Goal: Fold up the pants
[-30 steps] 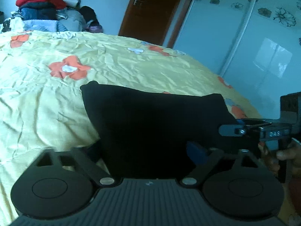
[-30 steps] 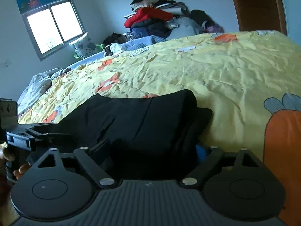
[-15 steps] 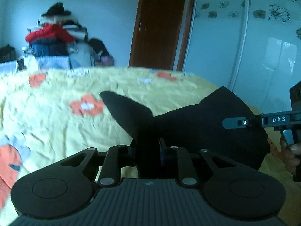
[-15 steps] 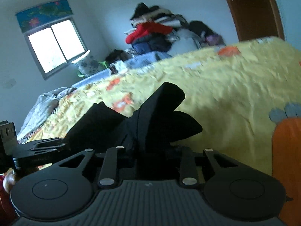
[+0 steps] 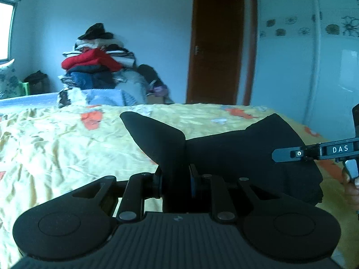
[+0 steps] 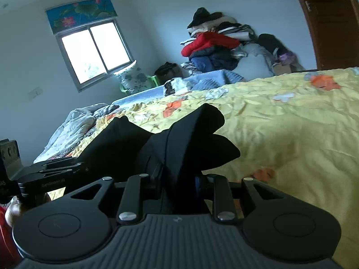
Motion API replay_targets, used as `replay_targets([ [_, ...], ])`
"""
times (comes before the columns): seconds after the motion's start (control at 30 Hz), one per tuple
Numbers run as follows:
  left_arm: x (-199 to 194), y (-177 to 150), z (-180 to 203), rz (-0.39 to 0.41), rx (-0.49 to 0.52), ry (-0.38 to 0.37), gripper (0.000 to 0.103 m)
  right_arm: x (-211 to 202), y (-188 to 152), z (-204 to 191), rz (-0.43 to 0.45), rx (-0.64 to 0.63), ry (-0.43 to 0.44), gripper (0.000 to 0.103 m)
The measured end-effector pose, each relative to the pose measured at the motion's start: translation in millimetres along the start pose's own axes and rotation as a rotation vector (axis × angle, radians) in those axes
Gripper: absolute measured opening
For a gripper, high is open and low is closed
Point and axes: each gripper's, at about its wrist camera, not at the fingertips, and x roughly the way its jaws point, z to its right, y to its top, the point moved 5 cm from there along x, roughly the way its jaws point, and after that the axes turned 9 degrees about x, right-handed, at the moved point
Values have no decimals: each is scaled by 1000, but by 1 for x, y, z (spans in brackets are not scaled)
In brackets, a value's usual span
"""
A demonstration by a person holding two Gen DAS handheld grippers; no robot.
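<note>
Pants (image 5: 235,154), black and already bundled into a compact folded shape, hang lifted above the yellow flowered bed (image 5: 56,148), stretched between both tools. The left hand-held gripper (image 5: 175,179) is clenched on one bunched edge of the fabric, a flap standing up from between its fingers; the right hand-held gripper (image 6: 177,179) grips the other edge the same way, with cloth puffing out above its jaws. Judging by the small, doubled-over size, most of the folding looks done, and what remains is probably one last fold or simply laying the bundle down flat and letting go. A heap of other clothes (image 5: 96,67) sits against the far wall, beyond the bed.
</note>
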Motion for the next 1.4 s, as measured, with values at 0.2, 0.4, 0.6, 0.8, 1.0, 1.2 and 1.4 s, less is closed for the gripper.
replay_targets([
  [0.2,37,-35,-36,-197,-61,57,38,53,-11,23,-115,-24,-182,33],
  [0.4,4,-23,-46,-162,-8,258,78,22,-5,6,66,-193,-319,44],
  [0.6,3,-2,13,-104,94,50,98,50,-11,-32,-65,-299,-168,43],
  [0.8,14,-44,20,-192,137,52,93,49,-40,-23,-117,-325,-252,42],
  [1.0,3,-44,18,-208,124,84,95,35,-56,-34,-146,-351,-204,42],
  [1.2,6,-51,15,-214,-1,137,103,32,-64,-34,-113,-301,-256,43],
  [1.4,1,-57,18,-206,-21,190,103,36,-78,-38,-107,-339,-266,45],
])
